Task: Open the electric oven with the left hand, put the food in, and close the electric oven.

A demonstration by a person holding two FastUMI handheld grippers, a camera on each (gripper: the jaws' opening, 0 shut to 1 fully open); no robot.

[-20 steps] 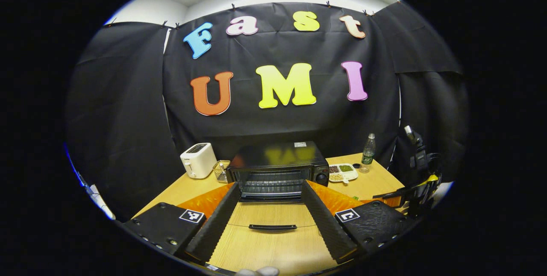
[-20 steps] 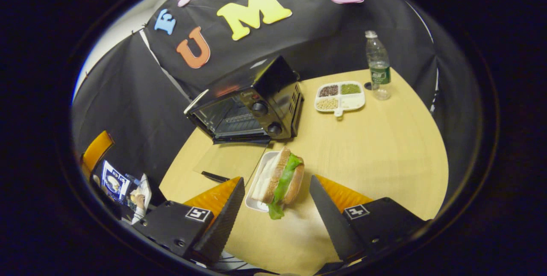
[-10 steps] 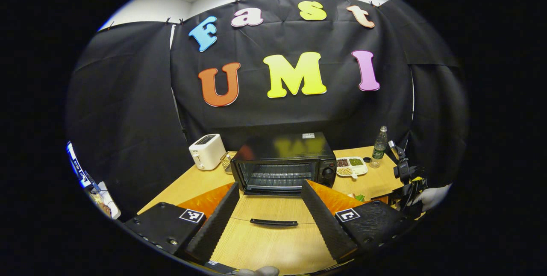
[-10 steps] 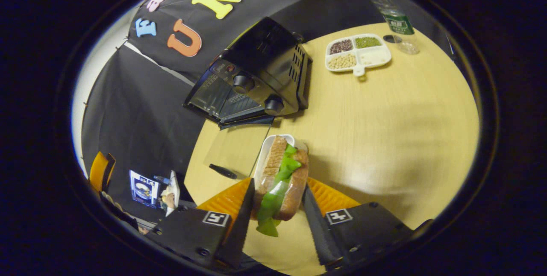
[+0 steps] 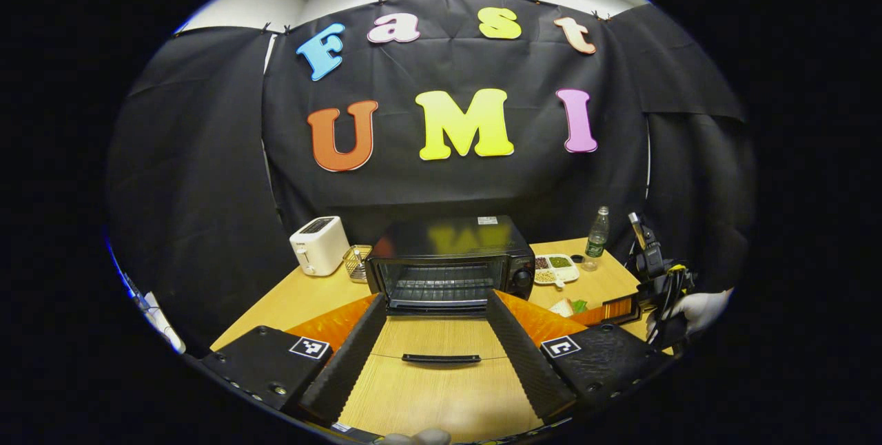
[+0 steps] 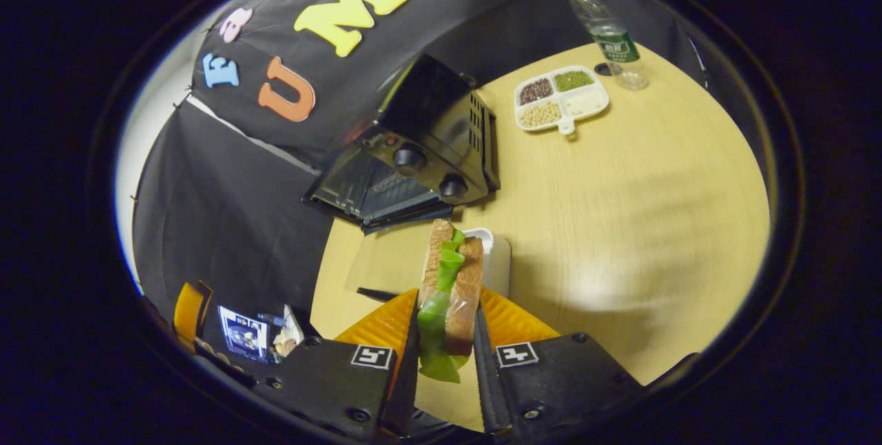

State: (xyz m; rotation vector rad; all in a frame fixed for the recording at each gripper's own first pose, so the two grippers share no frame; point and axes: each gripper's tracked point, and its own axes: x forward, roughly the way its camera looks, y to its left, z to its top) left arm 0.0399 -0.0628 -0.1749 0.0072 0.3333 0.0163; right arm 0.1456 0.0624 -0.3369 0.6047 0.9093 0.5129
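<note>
Sandwich point(image 6: 449, 290): pinched between both right fingers point(image 6: 408, 362), held above the desk point(image 6: 620, 224), lettuce hanging out at the near end.
Right gripper point(image 6: 444, 369): closed on the sandwich, over the near part of the desk; a white tray point(image 6: 495, 259) sits just beyond.
Left gripper point(image 5: 434, 348): fingers point(image 5: 344, 362) spread wide, holding nothing, pointed at the oven.
Oven point(image 5: 451, 266): door point(image 5: 437, 342) folded down flat onto the desk, rack visible inside.
Far right: sectioned dish point(image 6: 561, 97) and bottle point(image 6: 610, 35).
Far left: toaster point(image 5: 318, 245) beside the oven.
</note>
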